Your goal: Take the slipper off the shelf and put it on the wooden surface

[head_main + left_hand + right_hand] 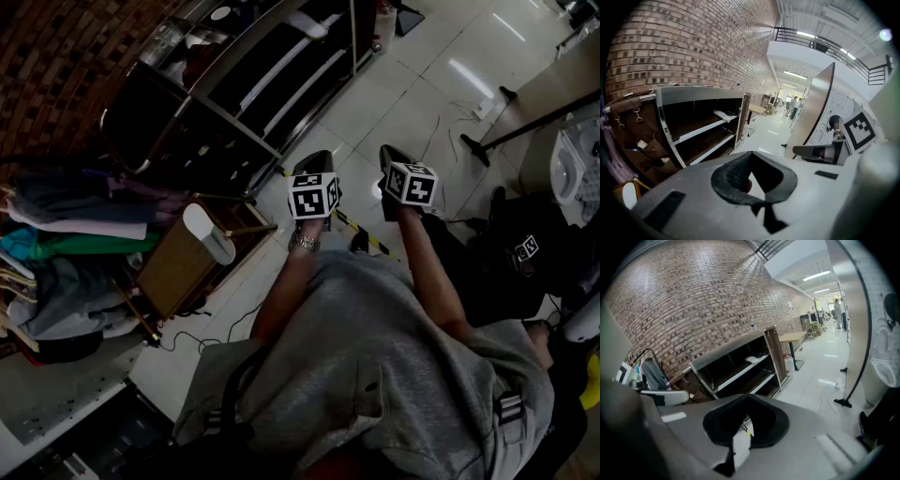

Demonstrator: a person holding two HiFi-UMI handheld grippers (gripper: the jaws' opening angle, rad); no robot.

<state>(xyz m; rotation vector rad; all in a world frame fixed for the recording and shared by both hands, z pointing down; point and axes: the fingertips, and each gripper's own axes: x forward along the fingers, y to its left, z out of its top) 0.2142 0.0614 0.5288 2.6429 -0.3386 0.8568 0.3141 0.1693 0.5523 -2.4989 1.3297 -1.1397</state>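
From the head view, we see the left tongs (314, 167) and the right tongs (394, 159) held out side by side over glossy pale floor tiles (394, 94). Each carries a cube with square markers. Beyond the left tongs and to their left stands a shelf (234, 84) with a chrome frame and dark boards. The slipper (307, 25), flat and white, seems to lie at its far end, well apart from both tongs. Left of the left tongs and nearer to us is a small wooden table (173, 267) with a white oblong thing (208, 232) on it. Soft clothes (66, 244) hang further left. A yellow-and-black striped tape (361, 232) runs across the tiles below the tongs.

In the left gripper view, the left tongs (757, 187) show a matte grey shell and a black textured lining. Their jaws are drawn together with nothing between them. Ahead and to the left, the slipper (724, 114) rests on the upper board, with a rough brick wall (693, 47) behind.

In the right gripper view, the right tongs (740, 427) are closed and empty. The slipper (752, 359) lies ahead on the upper board, near the shelf's right end.
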